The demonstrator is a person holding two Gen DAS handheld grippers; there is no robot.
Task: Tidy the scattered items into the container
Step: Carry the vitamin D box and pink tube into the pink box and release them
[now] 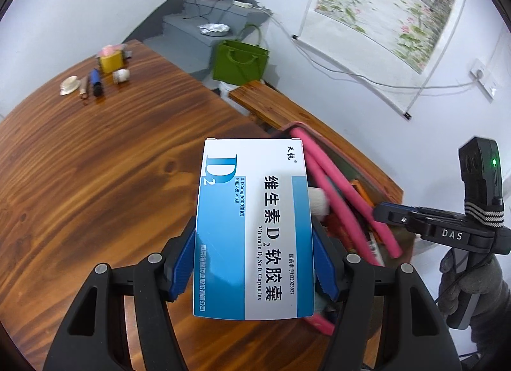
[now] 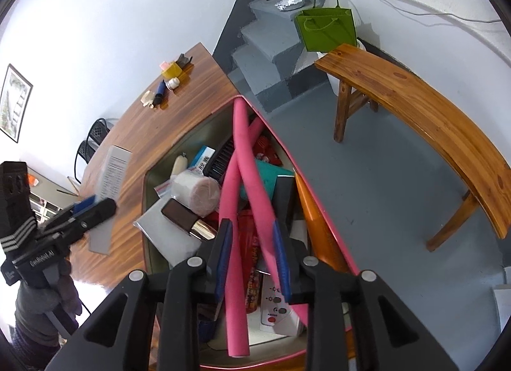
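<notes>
My left gripper (image 1: 254,262) is shut on a blue and white Vitamin D2 capsule box (image 1: 252,227) and holds it above the table, just left of the pink-rimmed container (image 1: 289,126). The box also shows from the right wrist view (image 2: 110,176), held by the left gripper (image 2: 92,208). My right gripper (image 2: 252,262) is open and empty above the container (image 2: 322,211), its jaws either side of two pink foam tubes (image 2: 236,211). The container holds a gauze roll (image 2: 198,190), a brown lipstick case (image 2: 185,219), a comb, a teal cup and other items.
At the table's far end lie a yellow box (image 1: 110,63), a blue pen (image 1: 95,82), a white jar (image 1: 121,76) and a shell-like piece (image 1: 69,85). A wooden bench (image 2: 415,109), a green bag (image 2: 327,31) and grey stairs (image 2: 271,42) stand beyond the table's right edge.
</notes>
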